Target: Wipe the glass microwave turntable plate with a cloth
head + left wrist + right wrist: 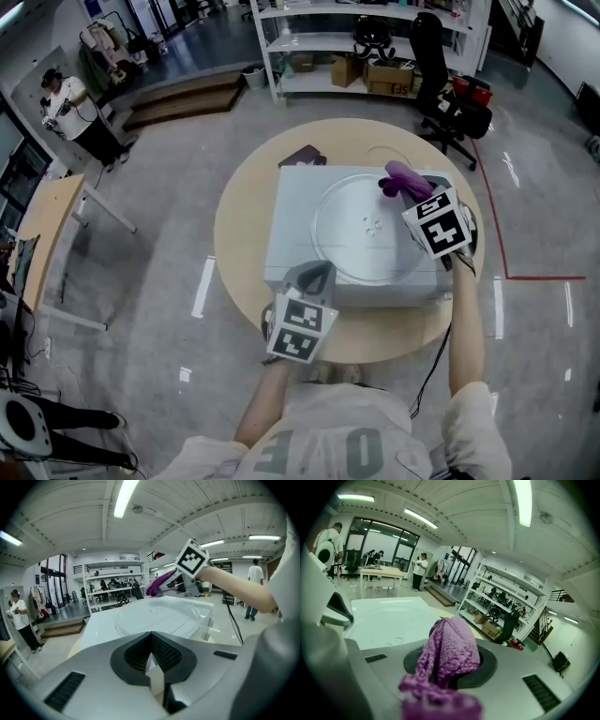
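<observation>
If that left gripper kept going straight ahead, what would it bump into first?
Probably the near edge of the white microwave, right ahead of the left gripper, whose jaws are shut. If it rides slightly higher, the glass plate on top would come first; height is unclear.

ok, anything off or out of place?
Only oddity: the clear glass turntable plate lies flat on top of the white boxy appliance, not inside it. Nothing spilled or broken. The right gripper grips the purple fluffy cloth.

Bright, even light from ceiling strip lights (124, 498) leaves white glare streaks on the glossy floor (203, 286), both gripper views bow into black corners, and the near end of the cloth (440, 700) is blurred.
</observation>
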